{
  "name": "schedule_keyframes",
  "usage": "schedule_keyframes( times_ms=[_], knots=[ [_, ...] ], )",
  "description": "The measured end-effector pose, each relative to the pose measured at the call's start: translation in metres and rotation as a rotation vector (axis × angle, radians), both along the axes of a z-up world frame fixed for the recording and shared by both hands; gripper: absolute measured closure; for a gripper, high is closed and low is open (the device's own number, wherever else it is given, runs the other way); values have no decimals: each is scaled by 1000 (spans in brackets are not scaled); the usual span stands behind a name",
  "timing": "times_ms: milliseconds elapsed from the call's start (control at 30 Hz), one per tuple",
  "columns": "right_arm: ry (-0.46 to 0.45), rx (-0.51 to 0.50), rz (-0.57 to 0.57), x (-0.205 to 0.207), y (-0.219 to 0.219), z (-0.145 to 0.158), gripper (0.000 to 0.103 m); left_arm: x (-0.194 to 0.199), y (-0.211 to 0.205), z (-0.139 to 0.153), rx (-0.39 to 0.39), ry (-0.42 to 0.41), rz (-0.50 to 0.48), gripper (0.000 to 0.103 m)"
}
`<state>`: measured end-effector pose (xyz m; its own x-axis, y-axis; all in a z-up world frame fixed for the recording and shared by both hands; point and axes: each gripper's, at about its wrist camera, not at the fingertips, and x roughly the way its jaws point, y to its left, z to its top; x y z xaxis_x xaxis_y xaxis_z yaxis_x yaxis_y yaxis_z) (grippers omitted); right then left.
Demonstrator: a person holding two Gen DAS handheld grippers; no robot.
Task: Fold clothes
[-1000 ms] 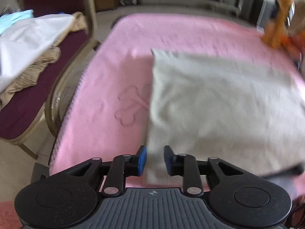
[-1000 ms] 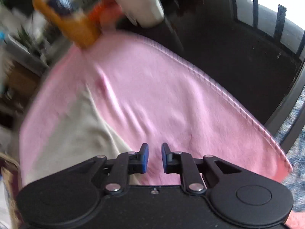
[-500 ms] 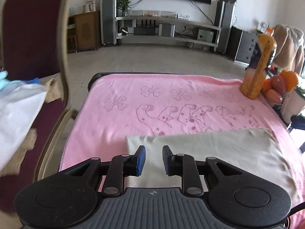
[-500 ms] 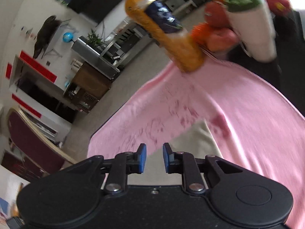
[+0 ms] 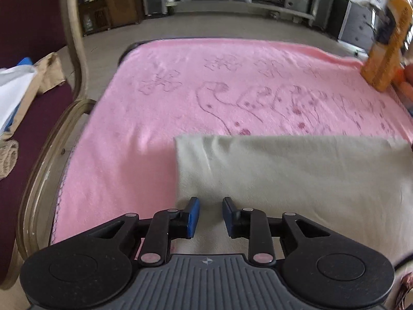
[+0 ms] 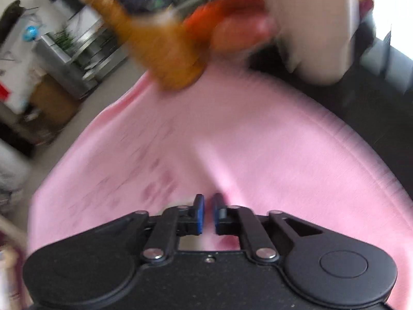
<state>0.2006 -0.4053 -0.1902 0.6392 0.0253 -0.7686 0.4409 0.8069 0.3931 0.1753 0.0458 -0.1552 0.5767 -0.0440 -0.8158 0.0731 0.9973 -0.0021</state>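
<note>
A: Your left tool (image 5: 209,213) has its jaws apart and opening, poised over the near left corner of the grey cloth (image 5: 296,180); nothing is pinched between them

B: And my right tool (image 6: 208,213)?

A: Its jaws are nearly together and closing. The view is blurred, and I see only the pink towel (image 6: 258,142) between them, no cloth

B: So where does the cloth lie?

A: Flat on the pink towel over the tabletop, its long side running to the right, away from your left tool. Your left is the nearer one; the orange bottle (image 5: 387,41) stands well beyond, at the far right corner
</note>
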Motion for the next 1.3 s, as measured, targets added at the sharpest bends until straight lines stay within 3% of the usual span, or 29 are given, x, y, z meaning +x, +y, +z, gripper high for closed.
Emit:
schedule_keyframes(
  times_ms=[33,167,267,333,400,567,667,700,767,800,867,933,1000,1067,1200,1300],
  knots=[
    [-16,-10,-3,-2,0,3,93,-1,3,3,-9,-13,15,77],
    [-87,110,-8,-18,-1,15,82,-5,15,20,-66,-90,70,77],
    [-123,197,-14,-23,0,19,80,-3,22,27,-114,-122,97,78],
    [-119,251,-4,-21,1,14,79,3,21,27,-148,-112,75,87],
    [-102,294,7,-16,4,6,78,12,15,23,-171,-92,32,86],
    [-67,404,147,1,29,-14,78,34,-16,5,-93,-56,-74,84],
    [-53,388,229,10,45,-18,78,50,-10,-11,-20,-48,23,81],
    [-49,369,250,13,50,-19,79,54,-5,-14,-16,-51,59,85],
    [-61,317,188,12,39,-20,85,56,5,-12,-39,-58,134,90],
    [-74,311,150,10,30,-22,87,56,9,-10,-16,-69,179,90],
    [-91,285,42,5,11,-20,92,55,17,-9,103,-96,283,86],
    [-96,224,-57,-4,-1,-13,76,55,30,-9,132,-83,358,88],
    [-90,160,-137,-15,-9,-4,73,49,46,-4,51,-44,409,87],
    [-107,226,-171,-33,-15,7,72,35,54,8,-9,-40,420,88],
    [-182,398,-133,-77,-14,31,52,-8,50,37,-52,-106,326,81],
    [-236,404,-58,-121,-3,45,51,-54,47,49,-84,-157,230,80]
  ],
)
